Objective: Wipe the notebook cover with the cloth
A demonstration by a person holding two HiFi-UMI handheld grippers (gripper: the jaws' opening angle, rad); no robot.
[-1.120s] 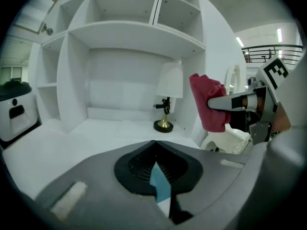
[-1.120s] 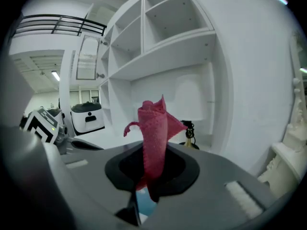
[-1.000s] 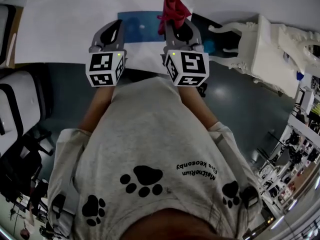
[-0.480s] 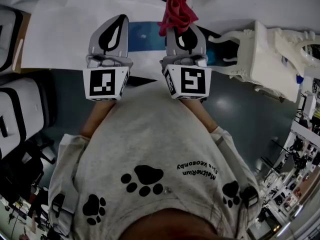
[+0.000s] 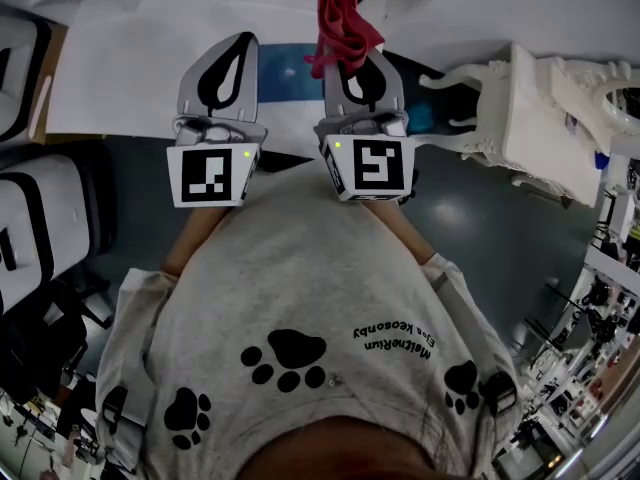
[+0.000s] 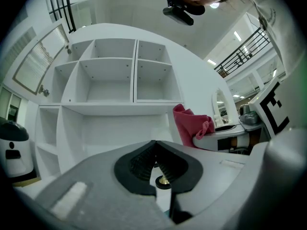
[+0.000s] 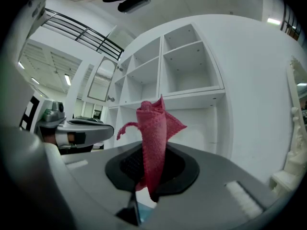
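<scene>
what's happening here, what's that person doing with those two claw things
A person holds a gripper in each hand at the edge of a white table. The right claw is shut on a crumpled red cloth; the left claw is shut with nothing in it. A blue notebook lies on the table. Both claws face white shelves, so the cloth is off the cover and no wiping is under way.

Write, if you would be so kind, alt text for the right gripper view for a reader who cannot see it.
The right gripper has its jaws shut on a red cloth, which stands up from between them. Behind it is a white unit of open shelves, and the left gripper shows at the left edge.
</scene>
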